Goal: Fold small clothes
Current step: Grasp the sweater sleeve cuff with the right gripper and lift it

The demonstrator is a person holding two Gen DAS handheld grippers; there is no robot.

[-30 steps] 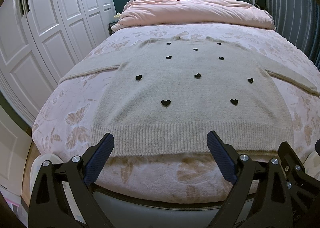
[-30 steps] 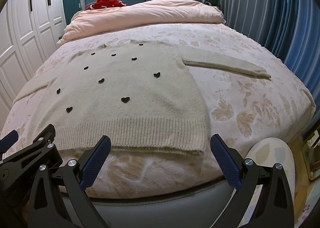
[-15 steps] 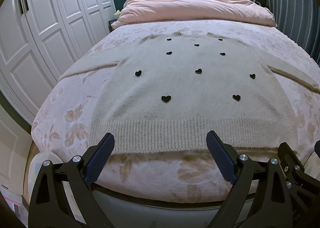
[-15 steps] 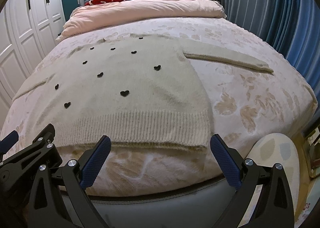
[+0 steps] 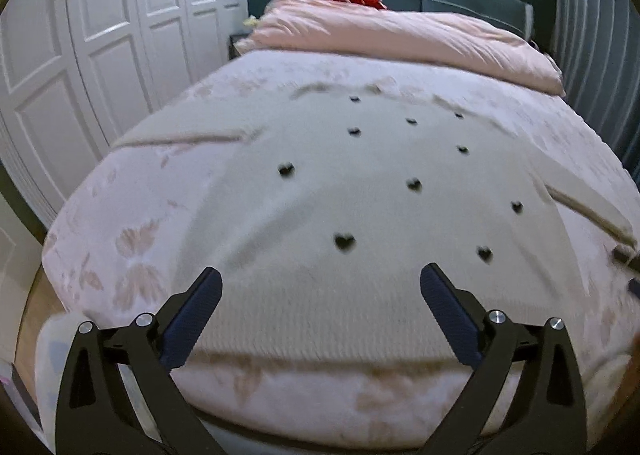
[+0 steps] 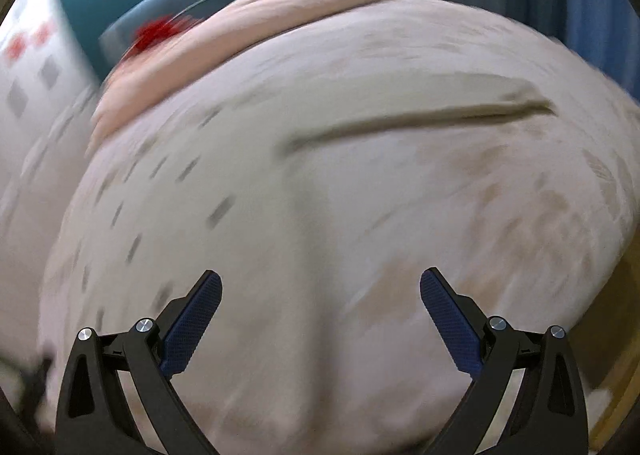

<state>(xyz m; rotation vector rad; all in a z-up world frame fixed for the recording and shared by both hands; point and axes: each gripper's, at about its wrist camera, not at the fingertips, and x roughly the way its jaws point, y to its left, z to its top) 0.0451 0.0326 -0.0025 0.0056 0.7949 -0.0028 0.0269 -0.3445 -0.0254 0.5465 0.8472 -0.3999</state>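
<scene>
Between both gaping tools (image 5: 320,287) lies the sweater (image 5: 360,215).

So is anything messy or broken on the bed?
Nothing looks broken or spilled. The sweater lies flat on the bed, sleeves out to the sides. Both the left gripper and right gripper are open and empty. The right wrist view is just blurry.

Black angular gripper frames, silver screw heads; ribbed dark-blue fingers (image 5: 192,319)
</scene>
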